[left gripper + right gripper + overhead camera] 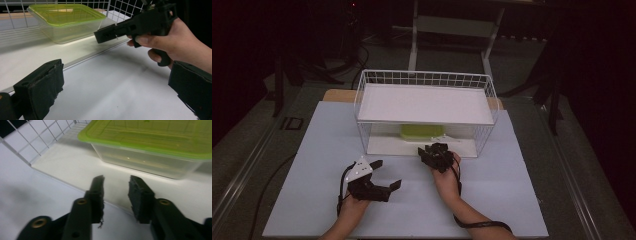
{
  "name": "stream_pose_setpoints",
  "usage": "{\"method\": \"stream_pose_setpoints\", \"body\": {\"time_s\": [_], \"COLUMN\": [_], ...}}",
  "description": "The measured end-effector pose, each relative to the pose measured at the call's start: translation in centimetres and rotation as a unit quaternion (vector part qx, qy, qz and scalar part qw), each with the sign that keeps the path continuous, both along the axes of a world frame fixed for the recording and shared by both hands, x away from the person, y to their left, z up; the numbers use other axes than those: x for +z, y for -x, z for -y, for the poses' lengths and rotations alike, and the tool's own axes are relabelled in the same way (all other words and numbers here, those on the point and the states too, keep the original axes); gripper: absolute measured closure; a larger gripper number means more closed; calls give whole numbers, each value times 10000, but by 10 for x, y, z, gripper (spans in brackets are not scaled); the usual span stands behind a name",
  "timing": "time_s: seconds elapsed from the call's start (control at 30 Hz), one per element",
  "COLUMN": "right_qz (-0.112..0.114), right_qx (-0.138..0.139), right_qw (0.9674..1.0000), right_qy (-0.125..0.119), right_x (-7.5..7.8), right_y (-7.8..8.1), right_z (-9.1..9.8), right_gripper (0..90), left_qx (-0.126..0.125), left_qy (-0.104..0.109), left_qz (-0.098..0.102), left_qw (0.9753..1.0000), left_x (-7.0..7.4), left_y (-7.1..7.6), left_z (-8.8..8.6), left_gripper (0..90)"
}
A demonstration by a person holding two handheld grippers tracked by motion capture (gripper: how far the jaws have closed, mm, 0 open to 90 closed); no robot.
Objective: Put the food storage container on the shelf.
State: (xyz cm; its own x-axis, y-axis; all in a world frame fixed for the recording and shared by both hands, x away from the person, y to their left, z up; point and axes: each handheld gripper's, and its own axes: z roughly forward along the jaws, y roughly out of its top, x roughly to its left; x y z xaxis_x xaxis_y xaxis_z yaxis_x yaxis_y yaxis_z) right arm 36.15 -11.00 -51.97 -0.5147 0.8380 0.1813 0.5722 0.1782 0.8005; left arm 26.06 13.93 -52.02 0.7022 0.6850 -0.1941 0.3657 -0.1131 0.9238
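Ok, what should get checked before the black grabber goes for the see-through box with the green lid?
1. Right gripper jaws apart with nothing between them: ok.
2. Jaws wide enough to fit around the clear plastic box with the green lid: cannot tell.
3. Box lying flat on the lower floor of the white wire shelf rack: ok.
4. Green lid sitting on the box: ok.
5. Path from the right gripper to the box free: ok.
6. Left gripper open and off to the side on the white table: ok.
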Motion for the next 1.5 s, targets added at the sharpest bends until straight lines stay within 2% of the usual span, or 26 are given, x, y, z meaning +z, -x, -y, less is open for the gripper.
{"method": "stream_pose_setpoints", "body": {"time_s": [0.03,0.07,0.1,0.13,0.17,0.2,0.23,0.27,0.33,0.43,0.53,0.57,0.6,0.67,0.73,0.83,0.9,1.13,1.37,1.5], "right_qz": [102,171,171,288,288,357,489,549,592,544,503,402,390,406,533,534,513,517,525,505], "right_qx": [43,63,63,92,92,109,281,385,441,668,743,924,950,964,992,1029,1109,1182,1230,1248], "right_qw": [9999,9997,9997,9995,9995,9993,9984,9978,9973,9963,9960,9947,9944,9942,9936,9932,9924,9915,9909,9908], "right_qy": [108,135,135,59,59,2,-30,-10,18,45,18,-194,-236,-262,-114,-142,-155,-161,-151,-160], "right_x": [1,2,2,4,4,5,7,8,9,12,14,16,17,18,23,27,30,36,38,39], "right_y": [4,6,6,11,11,13,17,19,21,26,28,28,30,31,36,41,44,58,74,81], "right_z": [2,4,4,9,9,11,15,17,18,25,28,31,33,34,37,41,45,63,81,91], "right_gripper": [519,476,476,380,380,339,239,204,191,158,158,162,162,162,150,150,149,150,151,151], "left_qx": [-1,-26,-58,-86,-86,-130,-140,-318,-364,-333,-340,-402,-402,-390,-403,-498,-550,-748,-695,-700], "left_qy": [-2,14,17,5,5,34,22,189,245,152,105,257,257,290,247,146,88,96,162,99], "left_qz": [15,12,9,26,26,35,41,51,25,80,79,62,62,97,43,19,70,65,-9,39], "left_qw": [10000,10000,10000,10000,10000,9999,9999,9993,9990,9993,9993,9988,9988,9988,9989,9987,9984,9971,9975,9975], "left_x": [0,1,1,2,2,3,4,5,5,7,11,13,13,15,16,18,21,28,25,25], "left_y": [0,0,0,0,0,0,1,1,1,1,1,0,0,1,2,5,8,18,25,31], "left_z": [0,0,1,2,2,2,3,3,3,4,4,3,3,0,-1,-3,-4,-10,-18,-21], "left_gripper": [8,8,8,9,8,8,8,8,8,8,8,8,8,8,8,8,8,8,8,8]}}
